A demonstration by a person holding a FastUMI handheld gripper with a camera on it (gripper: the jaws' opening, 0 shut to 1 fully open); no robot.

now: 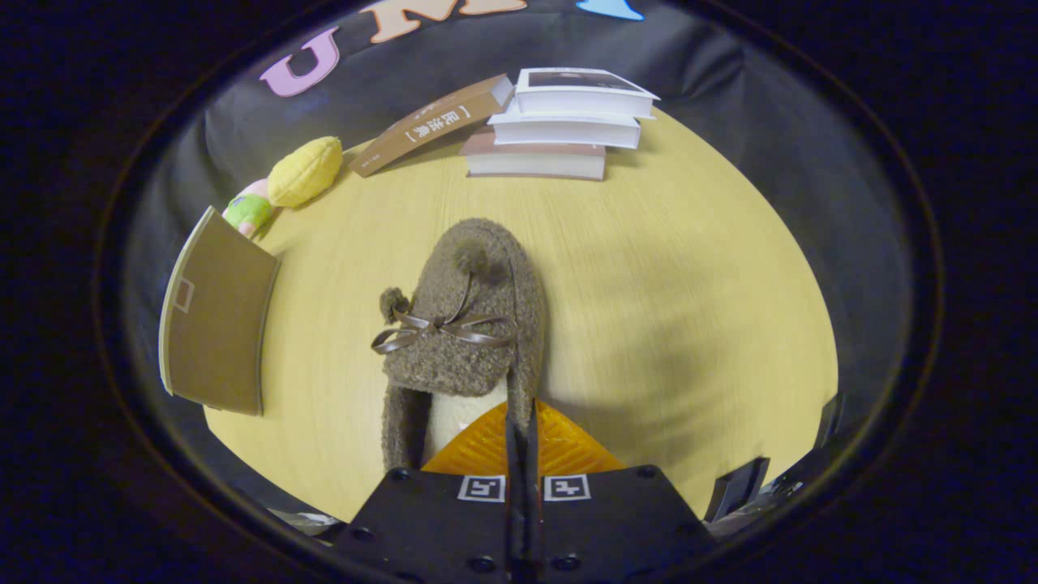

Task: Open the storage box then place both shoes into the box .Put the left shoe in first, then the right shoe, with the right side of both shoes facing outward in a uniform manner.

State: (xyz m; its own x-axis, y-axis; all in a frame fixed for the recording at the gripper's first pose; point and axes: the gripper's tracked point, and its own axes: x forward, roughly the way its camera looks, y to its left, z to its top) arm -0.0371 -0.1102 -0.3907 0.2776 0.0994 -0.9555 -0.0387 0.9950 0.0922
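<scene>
In the gripper view, the gripper [520,438] has its two fingers drawn tightly together, with only a thin slit between them, and they pinch the right side wall of a brown fuzzy slipper [466,332] at its heel opening. The slipper reaches away from the fingers toward 12 o'clock, toe pointing far from the camera, its cream lining showing just at 11 o'clock of the fingertips. A thin brown ribbon bow [442,328] lies across its upper, with one pompom [471,256] near the toe and another [394,302] hanging off the left side. Whether the sole rests on the table or is lifted clear cannot be told.

The wooden table [681,308] spreads under everything. At 10 o'clock from the slipper stands the brown cardboard storage box [217,316], one flat panel facing the camera; whether it is open is not clear. Just beyond the box, at 11 o'clock, lies a plush toy [288,185] with a yellow ridged part and a green and pink body. At 12 o'clock, well beyond the toe, sits a stack of three books [564,126], with a brown book [434,123] leaning against the stack's left side.
</scene>
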